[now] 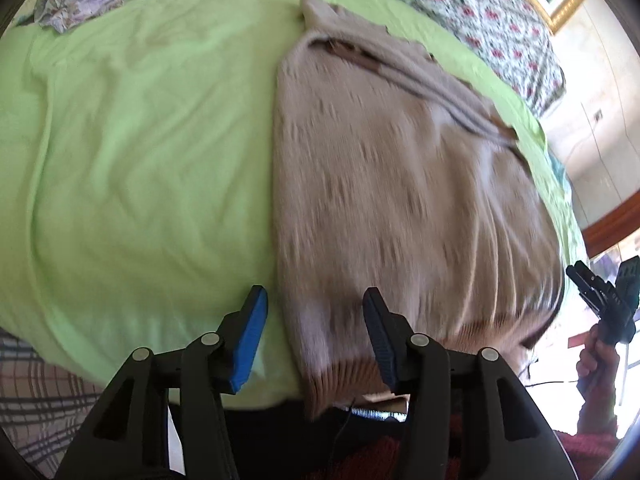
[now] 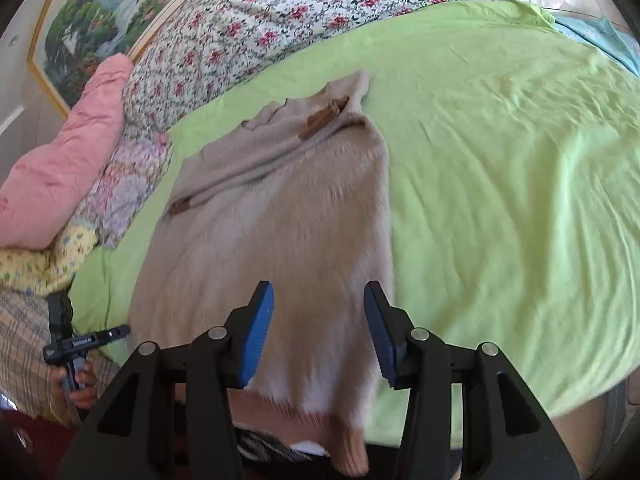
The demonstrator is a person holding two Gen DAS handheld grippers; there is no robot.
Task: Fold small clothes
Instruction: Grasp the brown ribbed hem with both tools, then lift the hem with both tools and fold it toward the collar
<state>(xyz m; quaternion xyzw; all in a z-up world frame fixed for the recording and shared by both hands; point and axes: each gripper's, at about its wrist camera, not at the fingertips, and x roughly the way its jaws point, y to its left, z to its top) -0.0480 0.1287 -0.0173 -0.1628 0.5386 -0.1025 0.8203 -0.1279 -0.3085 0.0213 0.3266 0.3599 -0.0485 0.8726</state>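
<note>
Beige sweater [image 1: 400,184] lying flat on the green sheet [image 1: 140,160], its ribbed hem hanging over the near bed edge; no containers in view. Bare sheet lies wide beside the sweater. My left gripper [image 1: 316,336] hovers over the hem's corner, my right gripper [image 2: 320,332] over the hem's other side; both point downward, jaws parted, pads clear of the fabric, nothing held.

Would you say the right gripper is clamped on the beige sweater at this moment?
No: the right gripper stands open above the beige sweater, its blue pads apart and pressing on no fabric.
</note>
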